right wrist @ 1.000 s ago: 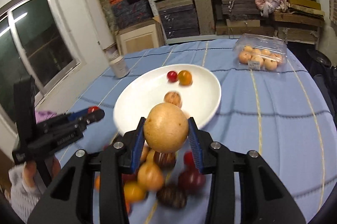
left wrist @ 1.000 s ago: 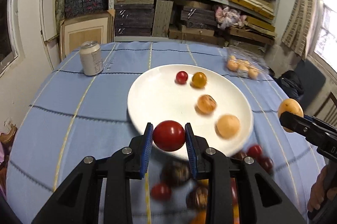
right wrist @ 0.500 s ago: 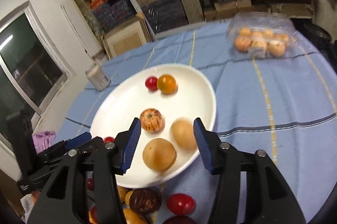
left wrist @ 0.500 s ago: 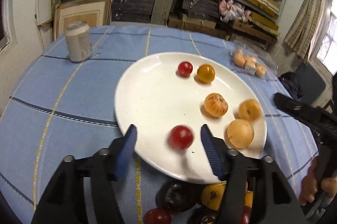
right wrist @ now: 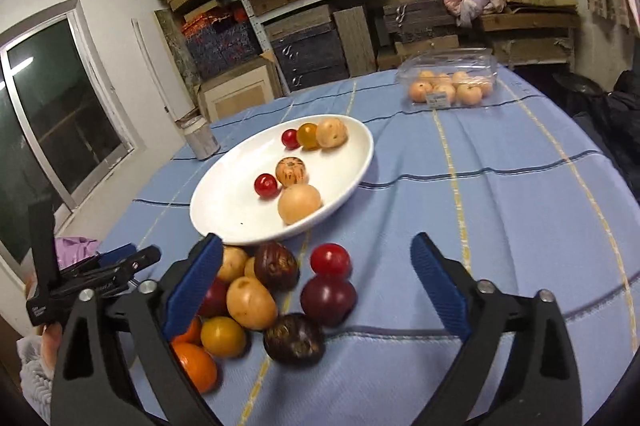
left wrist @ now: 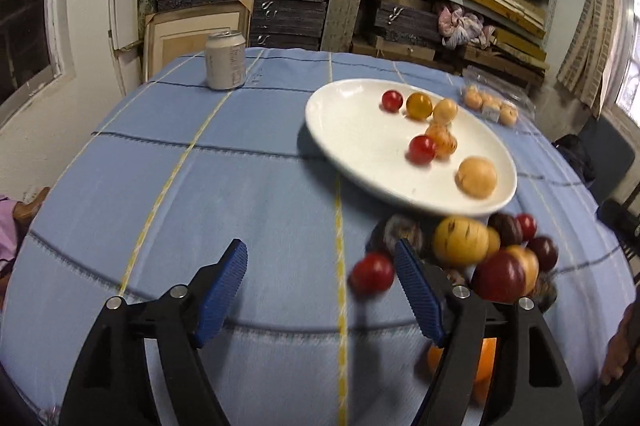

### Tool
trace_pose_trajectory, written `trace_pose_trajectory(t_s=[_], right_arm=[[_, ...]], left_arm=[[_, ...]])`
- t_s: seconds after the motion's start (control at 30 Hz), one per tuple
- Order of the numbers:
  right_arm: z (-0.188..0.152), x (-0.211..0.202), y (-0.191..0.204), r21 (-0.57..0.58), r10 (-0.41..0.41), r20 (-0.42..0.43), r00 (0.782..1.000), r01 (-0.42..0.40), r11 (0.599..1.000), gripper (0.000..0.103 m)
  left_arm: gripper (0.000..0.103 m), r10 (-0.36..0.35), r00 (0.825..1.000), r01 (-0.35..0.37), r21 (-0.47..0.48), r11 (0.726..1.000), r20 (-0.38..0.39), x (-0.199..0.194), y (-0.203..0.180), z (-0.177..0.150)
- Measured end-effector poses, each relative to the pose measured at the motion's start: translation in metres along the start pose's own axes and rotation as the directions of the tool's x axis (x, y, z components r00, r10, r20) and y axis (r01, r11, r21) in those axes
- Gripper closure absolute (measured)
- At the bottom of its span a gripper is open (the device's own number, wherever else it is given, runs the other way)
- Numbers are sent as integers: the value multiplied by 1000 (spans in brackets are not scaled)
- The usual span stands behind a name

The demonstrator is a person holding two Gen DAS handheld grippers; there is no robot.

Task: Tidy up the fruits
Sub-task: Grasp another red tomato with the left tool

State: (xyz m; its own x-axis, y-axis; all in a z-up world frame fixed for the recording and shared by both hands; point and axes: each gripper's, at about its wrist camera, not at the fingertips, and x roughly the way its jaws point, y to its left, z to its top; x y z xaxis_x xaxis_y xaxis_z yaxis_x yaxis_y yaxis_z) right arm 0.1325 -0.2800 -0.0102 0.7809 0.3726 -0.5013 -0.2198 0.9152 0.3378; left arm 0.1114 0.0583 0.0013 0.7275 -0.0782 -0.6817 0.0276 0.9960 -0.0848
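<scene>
I count one can point(left wrist: 225, 59) far left on the bench point(left wrist: 240, 193), six fruits on one white plate point(right wrist: 224, 209), a loose pile point(right wrist: 264, 302) just below it. My left hand-held gripper point(left wrist: 320, 290) and right hand-held gripper point(right wrist: 316, 290), jaws just opened, hang released and empty; the pile sits between and left of the right's fingers.

No readable text showing anywhere: print on the can point(left wrist: 225, 59), the label on the clear fruit box point(right wrist: 440, 99) beyond the plate point(right wrist: 224, 201), all too blurry.
</scene>
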Motion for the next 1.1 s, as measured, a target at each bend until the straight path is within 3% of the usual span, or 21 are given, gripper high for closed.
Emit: trace_pose_trajectory(t_s=[0.37, 0.53, 0.87, 0.97, 1.03, 1.1], right_arm=[[-7, -1, -15, 69, 0, -20, 1000, 2, 998, 8], [-7, 1, -13, 68, 3, -31, 1000, -1, 998, 8], [-9, 4, -9, 53, 7, -50, 999, -4, 999, 8], [-9, 5, -9, 54, 6, -54, 999, -3, 999, 8], [-9, 5, -10, 56, 6, -56, 998, -2, 998, 8], [-10, 6, -10, 59, 5, -57, 998, -2, 998, 8]], left_arm=[[28, 14, 1000, -10, 136, 991, -25, 14, -22, -14], [51, -41, 997, 48, 91, 995, -73, 25, -15, -12], [52, -120, 988, 130, 110, 985, -93, 32, -25, -9], [62, -153, 982, 164, 102, 981, -107, 34, -25, -8], [75, -169, 979, 179, 89, 980, -114, 36, -24, -7], [75, -182, 976, 192, 75, 979, -121, 38, -21, -6]])
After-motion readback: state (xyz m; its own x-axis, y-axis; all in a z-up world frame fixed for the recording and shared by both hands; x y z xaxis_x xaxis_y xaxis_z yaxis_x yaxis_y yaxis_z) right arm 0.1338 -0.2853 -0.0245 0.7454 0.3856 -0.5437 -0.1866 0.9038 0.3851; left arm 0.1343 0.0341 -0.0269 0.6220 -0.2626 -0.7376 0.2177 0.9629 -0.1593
